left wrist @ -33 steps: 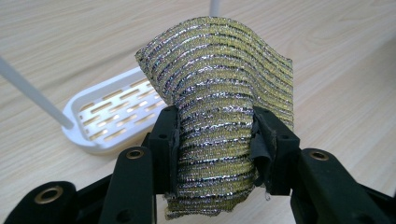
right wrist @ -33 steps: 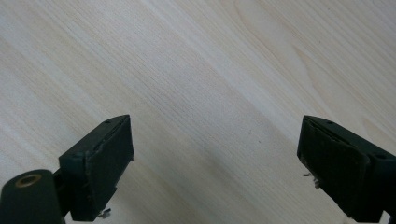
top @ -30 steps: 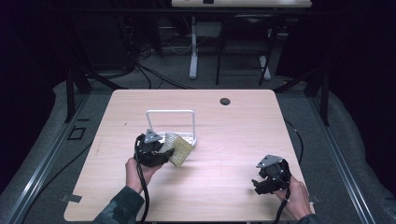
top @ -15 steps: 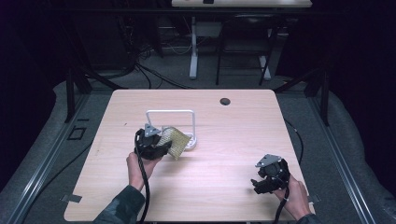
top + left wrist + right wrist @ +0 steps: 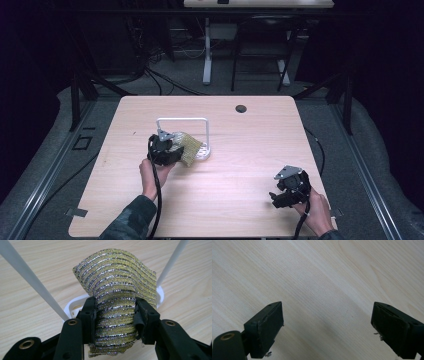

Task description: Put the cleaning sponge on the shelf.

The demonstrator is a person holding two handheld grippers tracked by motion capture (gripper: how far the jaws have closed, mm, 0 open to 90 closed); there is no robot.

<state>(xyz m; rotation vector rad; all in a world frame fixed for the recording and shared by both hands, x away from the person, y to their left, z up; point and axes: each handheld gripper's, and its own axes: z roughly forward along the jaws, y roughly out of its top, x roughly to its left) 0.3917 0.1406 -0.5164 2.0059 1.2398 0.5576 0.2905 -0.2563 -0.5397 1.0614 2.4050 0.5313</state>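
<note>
A: leftmost thing going on: the left gripper (image 5: 115, 315) has its jaws clamped on a glittery yellow-and-silver scouring cloth (image 5: 117, 287), squeezing it into a fold between the pads

B: where's the cloth sitting though?

A: held off the wooden table (image 5: 240, 205), right at the white wire rack (image 5: 202, 131). In the left gripper view it pokes up between the rack's two white rods, with the rack's base just behind it

B: and the other side?

A: right gripper (image 5: 327, 330) is well apart near the table's right front corner, jaws spread wide, nothing between them, just bare wood underneath
</note>
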